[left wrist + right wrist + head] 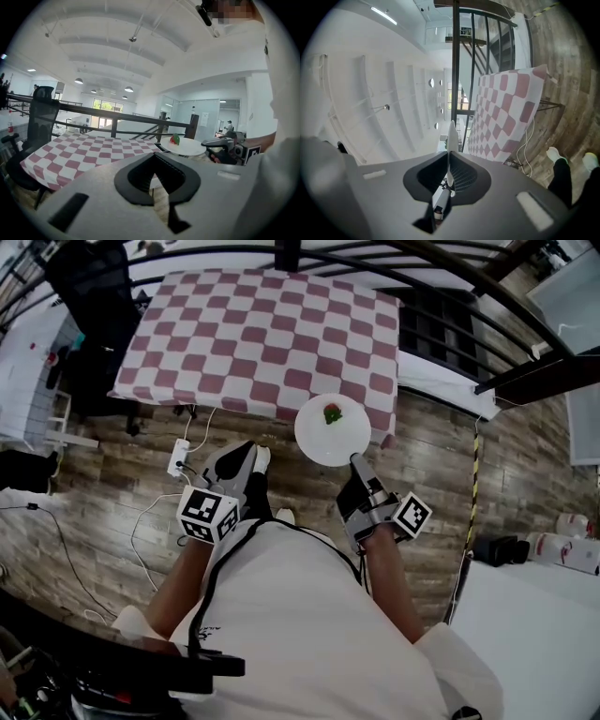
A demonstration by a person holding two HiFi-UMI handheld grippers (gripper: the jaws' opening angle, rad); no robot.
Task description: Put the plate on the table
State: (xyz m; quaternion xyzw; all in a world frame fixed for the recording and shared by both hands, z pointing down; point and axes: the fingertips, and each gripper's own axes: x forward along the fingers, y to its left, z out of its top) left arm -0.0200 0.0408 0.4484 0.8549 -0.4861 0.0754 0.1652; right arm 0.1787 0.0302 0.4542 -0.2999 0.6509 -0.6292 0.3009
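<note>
No writing, label or number can be read

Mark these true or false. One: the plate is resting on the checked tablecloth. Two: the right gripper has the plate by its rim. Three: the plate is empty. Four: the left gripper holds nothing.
1. False. The plate is held in the air at the near edge of the checked tablecloth, not set down on it.
2. True. The right gripper has its fingers closed on the plate's rim.
3. False. A small red and green item lies on the plate.
4. True. The left gripper has nothing between its fingers.
</note>
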